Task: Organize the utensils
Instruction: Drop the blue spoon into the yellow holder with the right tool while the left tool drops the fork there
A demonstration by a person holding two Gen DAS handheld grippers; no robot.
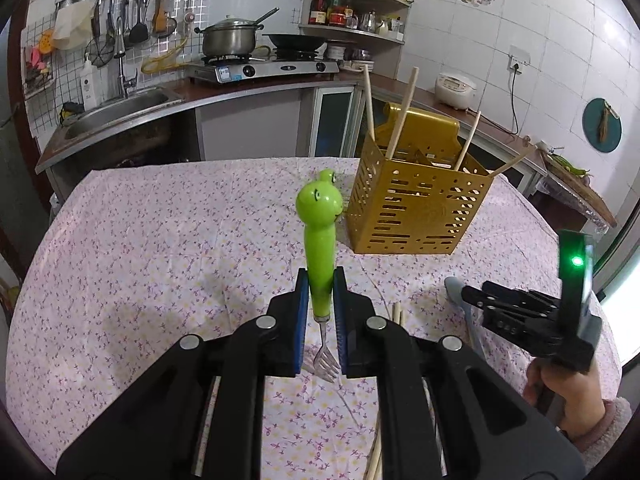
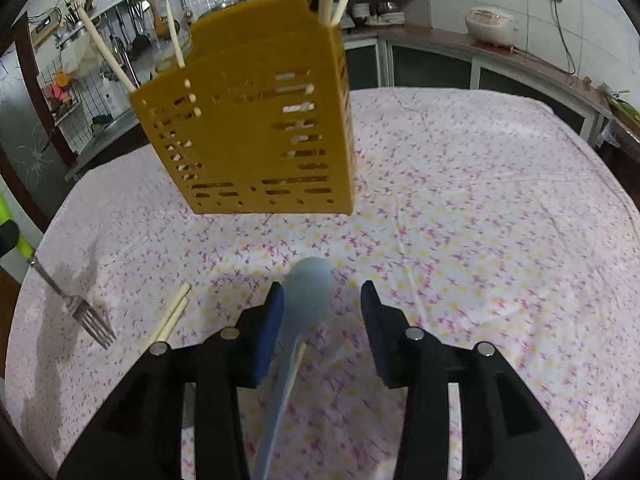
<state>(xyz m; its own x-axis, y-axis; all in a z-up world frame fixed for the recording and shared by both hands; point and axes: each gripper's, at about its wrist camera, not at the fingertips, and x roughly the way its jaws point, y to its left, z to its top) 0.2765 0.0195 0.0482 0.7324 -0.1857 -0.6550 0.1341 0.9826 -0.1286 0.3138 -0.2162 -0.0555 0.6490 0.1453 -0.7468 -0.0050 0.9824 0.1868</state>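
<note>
1. Green plastic, moulded as a frog's head, forms the handle of the fork (image 1: 320, 256); the left gripper (image 1: 321, 320) is clenched on that handle, lifting it off the floral tablecloth (image 1: 160, 240), tines pointing down and back toward the camera. It sits left of the gold utensil caddy (image 1: 416, 204) and nearer the camera.
2. From the right wrist view the same fork (image 2: 80, 312) hangs at the far left of the caddy (image 2: 256, 136), its tines just above the cloth (image 2: 480, 200).
3. Two loose chopsticks (image 2: 170, 318) lie side by side on the cloth, in front of the caddy and slightly left of it.
4. Standing upright on the table, the caddy holds several chopsticks (image 1: 404, 116) that lean out over its rim.
5. In front of the caddy a pale blue spoon (image 2: 304, 300) lies bowl toward it, between the fingers of the right gripper (image 2: 322, 304). Those fingers are spread wide; the left pad (image 2: 266, 336) is beside the spoon, and contact cannot be told.
6. Seen from the left wrist, the right gripper (image 1: 472, 300) is right of the caddy and nearer the camera.
</note>
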